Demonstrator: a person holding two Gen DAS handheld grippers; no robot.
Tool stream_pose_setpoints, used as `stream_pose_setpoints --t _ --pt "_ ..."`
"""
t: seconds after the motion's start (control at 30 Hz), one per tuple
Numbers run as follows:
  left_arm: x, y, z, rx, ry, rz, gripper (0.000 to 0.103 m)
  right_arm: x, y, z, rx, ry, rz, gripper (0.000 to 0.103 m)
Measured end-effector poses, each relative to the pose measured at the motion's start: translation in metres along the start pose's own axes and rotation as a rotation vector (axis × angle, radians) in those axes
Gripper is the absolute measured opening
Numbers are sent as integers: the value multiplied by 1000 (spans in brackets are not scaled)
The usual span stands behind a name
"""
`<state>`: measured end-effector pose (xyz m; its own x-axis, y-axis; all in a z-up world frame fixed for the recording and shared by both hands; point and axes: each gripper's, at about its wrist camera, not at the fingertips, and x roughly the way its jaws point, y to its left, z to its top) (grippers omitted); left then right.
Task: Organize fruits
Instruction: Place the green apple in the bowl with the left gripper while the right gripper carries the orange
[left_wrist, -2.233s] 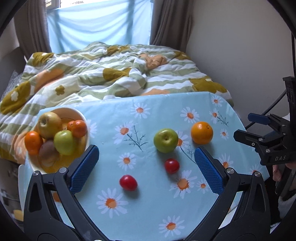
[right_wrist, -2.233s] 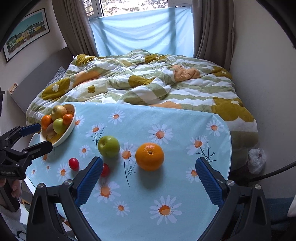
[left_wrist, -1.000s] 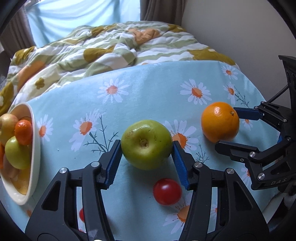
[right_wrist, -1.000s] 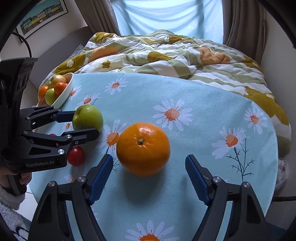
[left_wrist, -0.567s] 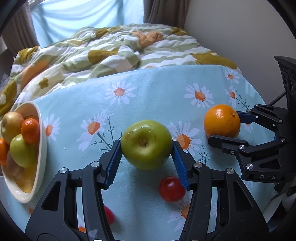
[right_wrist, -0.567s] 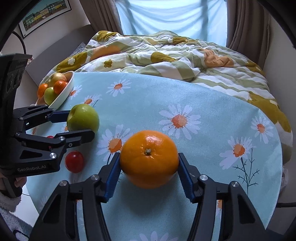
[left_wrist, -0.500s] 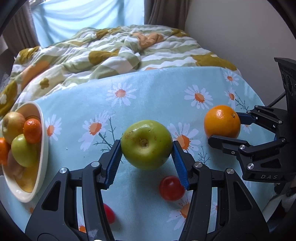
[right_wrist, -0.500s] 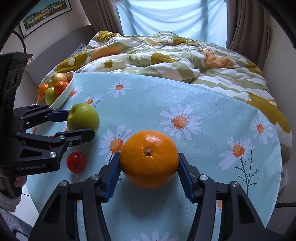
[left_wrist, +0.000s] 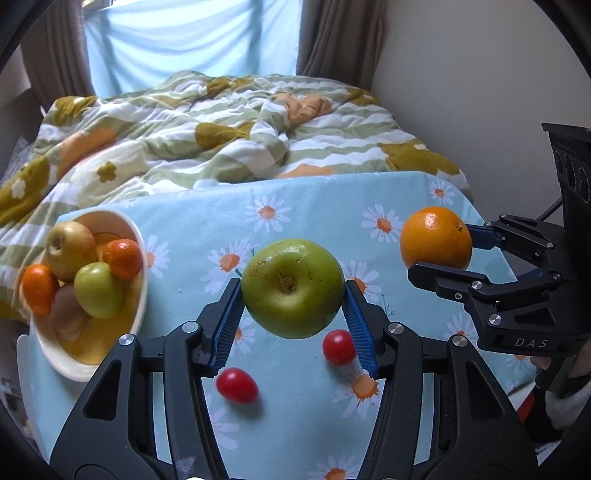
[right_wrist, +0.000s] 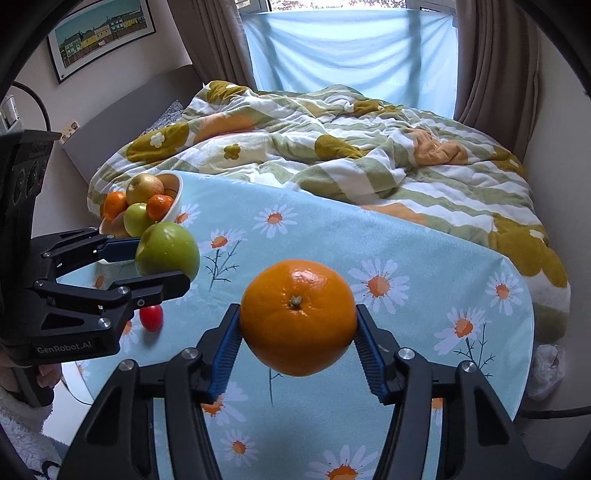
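Left wrist view alone shows two cherry tomatoes (left_wrist: 236, 385) right of the fruit bowl (left_wrist: 142, 258). Left gripper (left_wrist: 292, 321) clamps a green apple (left_wrist: 292, 288) above them; right gripper (right_wrist: 297, 347) clamps an orange (right_wrist: 297, 316).

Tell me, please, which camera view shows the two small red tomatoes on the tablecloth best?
The left wrist view: both tomatoes lie unobstructed on the tablecloth below the green apple. The right wrist view shows only one tomato, partly hidden behind the left claw.

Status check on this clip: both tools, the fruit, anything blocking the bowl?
Left tool shut on green apple. Right tool shut on orange. Both fruits off the table. Bowl nearly full; two tomatoes left on cloth.
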<state>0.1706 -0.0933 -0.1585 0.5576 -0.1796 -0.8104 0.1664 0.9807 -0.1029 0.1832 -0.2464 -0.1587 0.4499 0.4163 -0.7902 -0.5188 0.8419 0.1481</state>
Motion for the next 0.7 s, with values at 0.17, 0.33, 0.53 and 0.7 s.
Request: stream_pose_setpoints --t 0.17,0.33,0.53,0.7 --pt "-30 21 3 -18 -36 23 60 -13 21 10 5 -16 6 55" --pt "-58 48 3 -31 -66 45 60 -19 45 24 5 -31 12 55" --pt "-82 87 -4 -41 -79 69 60 -17 80 40 4 -46 24 55" --pt "-91 121 -12 -43 -74 77 60 -8 111 50 7 -51 32 55"
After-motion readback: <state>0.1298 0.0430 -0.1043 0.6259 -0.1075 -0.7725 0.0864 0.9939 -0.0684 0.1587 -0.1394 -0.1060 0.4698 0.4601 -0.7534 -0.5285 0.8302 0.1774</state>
